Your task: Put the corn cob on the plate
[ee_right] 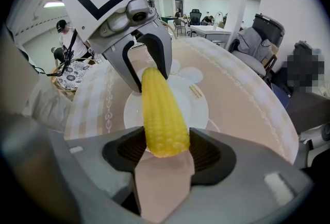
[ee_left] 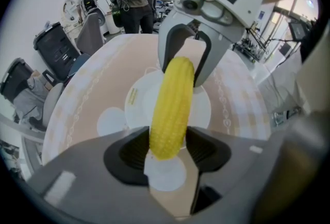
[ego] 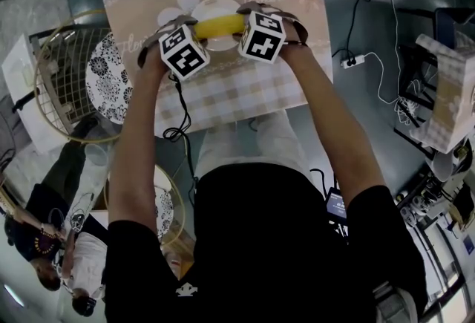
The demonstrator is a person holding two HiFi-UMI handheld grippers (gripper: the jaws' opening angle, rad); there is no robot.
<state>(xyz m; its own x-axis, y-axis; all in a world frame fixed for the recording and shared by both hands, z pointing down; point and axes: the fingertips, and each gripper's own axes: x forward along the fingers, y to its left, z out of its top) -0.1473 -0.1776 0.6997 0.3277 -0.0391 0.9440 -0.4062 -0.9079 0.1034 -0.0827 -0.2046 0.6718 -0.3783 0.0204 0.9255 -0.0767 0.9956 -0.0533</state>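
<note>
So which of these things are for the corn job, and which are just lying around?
For the job: corn cob; white plate under it; left hand-held gripper and right hand-held gripper, each gripping one end of the cob.

Just lying about: black-and-white patterned plate; wire basket holding it; power strip on the floor.

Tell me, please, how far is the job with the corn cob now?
Done: the corn cob is picked up, with the left gripper and the right gripper shut on its two ends. In hand: it is held over the white plate. Left: lower it and let go.
</note>
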